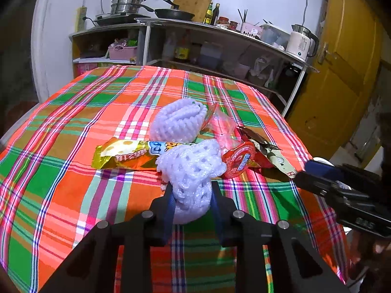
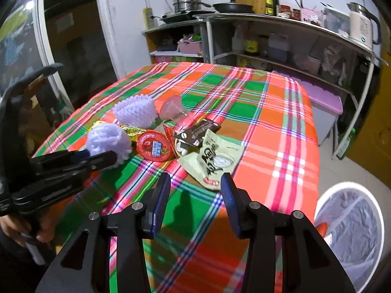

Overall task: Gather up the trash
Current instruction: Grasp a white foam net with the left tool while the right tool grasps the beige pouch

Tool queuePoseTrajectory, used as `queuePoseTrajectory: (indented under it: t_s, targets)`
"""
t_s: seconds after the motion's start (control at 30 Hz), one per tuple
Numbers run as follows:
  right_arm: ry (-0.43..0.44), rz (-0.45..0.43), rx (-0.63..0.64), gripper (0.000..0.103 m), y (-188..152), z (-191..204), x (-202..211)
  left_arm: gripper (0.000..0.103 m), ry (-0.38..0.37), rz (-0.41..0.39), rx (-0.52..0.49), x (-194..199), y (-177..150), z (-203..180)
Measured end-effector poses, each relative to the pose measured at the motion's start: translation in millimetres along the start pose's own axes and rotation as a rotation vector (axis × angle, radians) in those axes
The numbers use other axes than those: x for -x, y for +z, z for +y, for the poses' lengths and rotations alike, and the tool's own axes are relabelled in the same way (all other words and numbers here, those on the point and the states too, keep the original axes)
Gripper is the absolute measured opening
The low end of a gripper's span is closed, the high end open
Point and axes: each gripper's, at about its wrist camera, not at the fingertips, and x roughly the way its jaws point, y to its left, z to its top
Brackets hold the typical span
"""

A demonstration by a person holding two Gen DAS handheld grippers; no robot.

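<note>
On the left of the counter (image 1: 73, 112), with its bright checked cloth, lay a long yellow snack wrapper (image 1: 122, 156). It was flat and no claw was touching it.

Next to it were two soft purple foam nets. The far foam net (image 1: 177, 119) sat alone, a little way back. The near foam net (image 1: 190, 178) was in the left claw (image 1: 191, 193). The claw's two blue pads (image 1: 169, 205) were pressed on the net's sides, about half closed, because the net is fat and squashy. I think the person grabbed this one first since it was the closest bit of trash.

Just right of that net was a round red lid (image 1: 238, 160), touching it. Behind the lid was a crinkly pink clear wrapper (image 1: 223, 124). Then came a brown packet (image 2: 195, 134) and a pale green packet (image 2: 215, 158), one partly on top of the other, all bunched up in one heap.

The right claw (image 2: 195, 195) hung over the near edge of the counter, close to the green packet. It was wide open and had nothing in it. It looked ready to pick up that packet.

Far to the right, down on the floor beside the counter, stood a white bin (image 2: 327, 195) with a bag inside. It was put there so the trash could be dropped straight in.
</note>
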Motion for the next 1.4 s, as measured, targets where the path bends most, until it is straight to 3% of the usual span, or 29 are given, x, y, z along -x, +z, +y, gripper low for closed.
queuePoseTrajectory:
  t_s: [0.27,0.43,0.47,0.5,0.57,0.63,0.83,1.4]
  targets:
    - [-0.044,0.054,0.051,0.044,9.3,2.0,-31.0,0.027,-0.012,-0.003,0.014,3.0,-0.4,7.1]
    - [-0.025,0.081,0.044,0.044,12.7,0.4,-42.2,0.027,-0.015,-0.002,0.015,3.4,-1.1,7.4]
    - [-0.025,0.084,0.046,0.041,12.7,0.8,-43.1,0.027,-0.013,-0.003,0.014,3.4,-1.2,7.0]
    - [-0.018,0.085,0.047,0.029,12.4,1.2,-43.3,0.027,-0.013,-0.004,0.013,3.5,-1.3,7.0]
    - [-0.023,0.082,0.048,0.026,10.8,3.2,-41.6,0.027,-0.013,-0.004,0.013,3.6,-1.5,6.9]
    - [-0.026,0.078,0.047,0.016,9.9,4.0,-39.5,0.027,-0.013,-0.003,0.013,3.4,-1.8,6.8]
    - [-0.004,0.053,0.015,0.009,4.7,3.2,-24.1,0.027,-0.017,-0.006,0.009,7.1,-4.2,2.8]
    - [0.040,-0.047,-0.097,0.007,-27.8,0.8,53.3,0.027,-0.042,-0.043,-0.038,49.2,-11.2,-31.6]
